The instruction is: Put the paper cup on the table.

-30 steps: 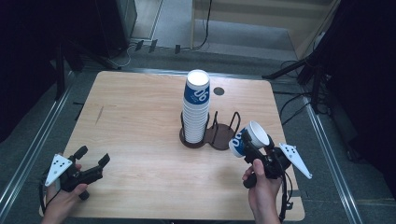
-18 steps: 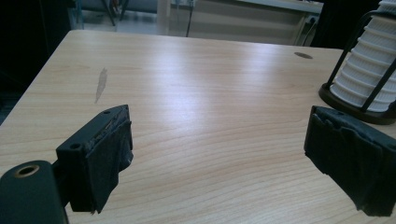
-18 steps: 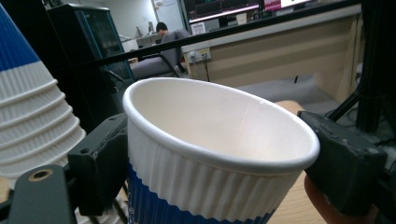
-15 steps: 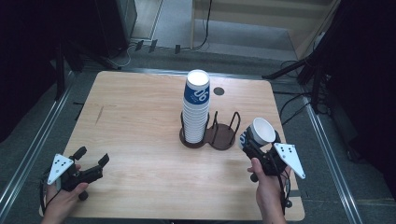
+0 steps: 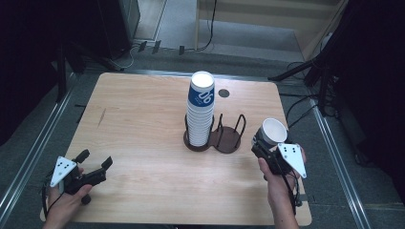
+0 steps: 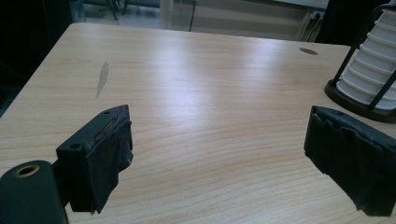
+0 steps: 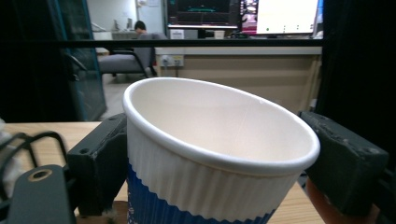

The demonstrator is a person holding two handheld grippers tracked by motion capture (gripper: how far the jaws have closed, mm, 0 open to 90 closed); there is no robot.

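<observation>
I see the paper cup (image 7: 205, 158) pinched between the jaws of my right gripper (image 5: 268, 143), held above the surface (image 5: 143, 119) near its right edge, mouth tilted up. Its lower part is cut off in the right gripper view. Just left of it sits the dark wire holder (image 5: 228, 138), its left ring carrying the tall cup stack (image 5: 200, 112). My left gripper (image 5: 90, 164) rests at the near left corner, jaws spread on nothing.
</observation>
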